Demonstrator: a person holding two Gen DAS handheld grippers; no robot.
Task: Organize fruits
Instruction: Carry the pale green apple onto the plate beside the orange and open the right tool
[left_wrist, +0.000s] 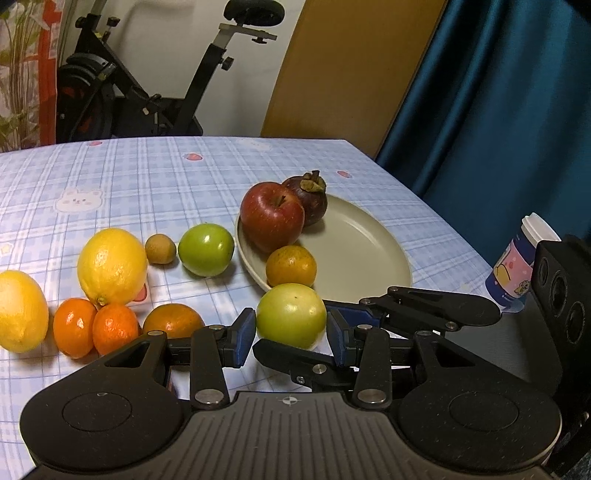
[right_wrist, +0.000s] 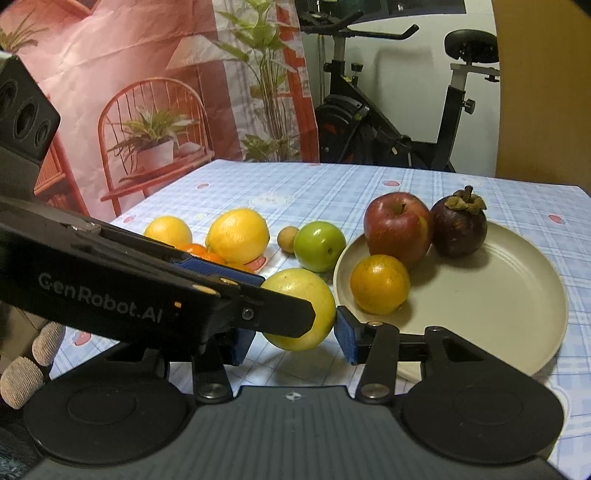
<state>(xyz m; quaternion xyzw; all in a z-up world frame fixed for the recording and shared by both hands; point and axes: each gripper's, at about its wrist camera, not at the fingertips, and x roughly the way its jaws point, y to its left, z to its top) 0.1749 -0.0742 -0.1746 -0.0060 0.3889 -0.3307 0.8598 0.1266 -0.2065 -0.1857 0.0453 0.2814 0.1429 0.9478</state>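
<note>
Blue checked tablecloth (left_wrist: 166, 177), exercise bike (left_wrist: 147, 92) behind, teal curtain (left_wrist: 498, 110)

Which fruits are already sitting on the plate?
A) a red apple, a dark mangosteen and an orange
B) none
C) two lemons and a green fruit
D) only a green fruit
A: the red apple, mangosteen and orange rest on the beige plate.

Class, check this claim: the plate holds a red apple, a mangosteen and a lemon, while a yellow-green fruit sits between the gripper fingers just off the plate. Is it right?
Not quite. The third fruit on the plate is a small orange, not a lemon; the right wrist view shows it beside the red apple and mangosteen. The lemons lie on the table. The yellow-green fruit does sit between the fingers, off the plate.
</note>
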